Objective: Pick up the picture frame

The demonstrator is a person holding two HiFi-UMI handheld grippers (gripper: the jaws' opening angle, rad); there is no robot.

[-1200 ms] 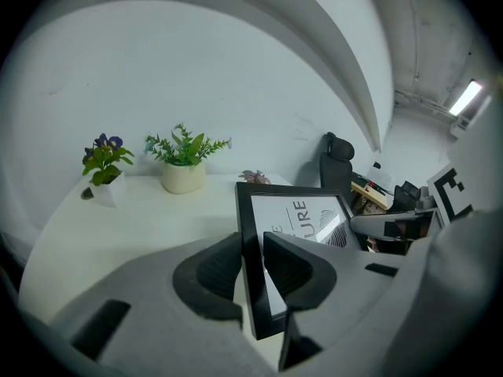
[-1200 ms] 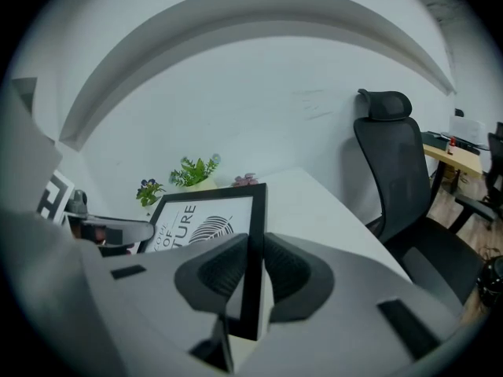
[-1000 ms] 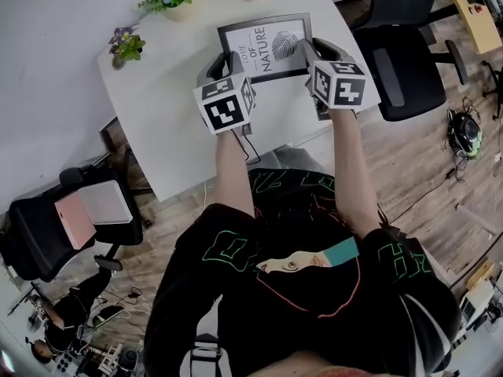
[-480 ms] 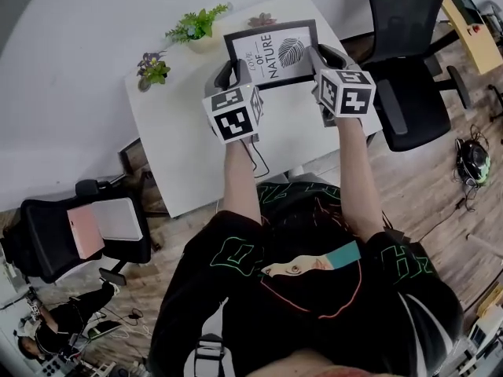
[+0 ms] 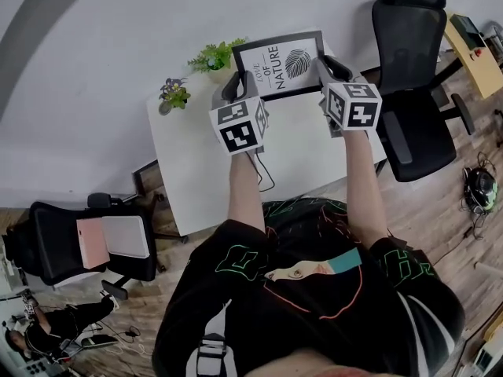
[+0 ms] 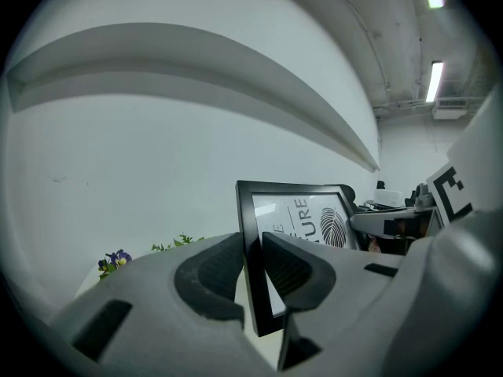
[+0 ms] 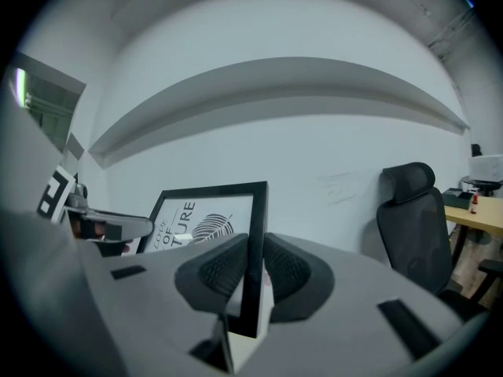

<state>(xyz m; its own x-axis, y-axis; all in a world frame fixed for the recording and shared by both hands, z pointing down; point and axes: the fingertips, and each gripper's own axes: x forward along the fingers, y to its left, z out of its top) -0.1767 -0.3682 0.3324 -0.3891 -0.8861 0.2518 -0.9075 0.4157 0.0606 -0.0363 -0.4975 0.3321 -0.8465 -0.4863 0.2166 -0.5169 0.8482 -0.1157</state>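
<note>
A black picture frame [image 5: 280, 61] with a leaf print is held up over the far side of a white table [image 5: 299, 148], near a pale wall. The left gripper [image 6: 251, 265] pinches its left edge and the right gripper [image 7: 251, 277] its right edge, both sets of jaws narrowed onto the thin border. Two small potted plants [image 5: 214, 56] stand just left of it.

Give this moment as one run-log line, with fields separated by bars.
left gripper: shut on picture frame, left edge | right gripper: shut on right edge | frame: held above table
</note>
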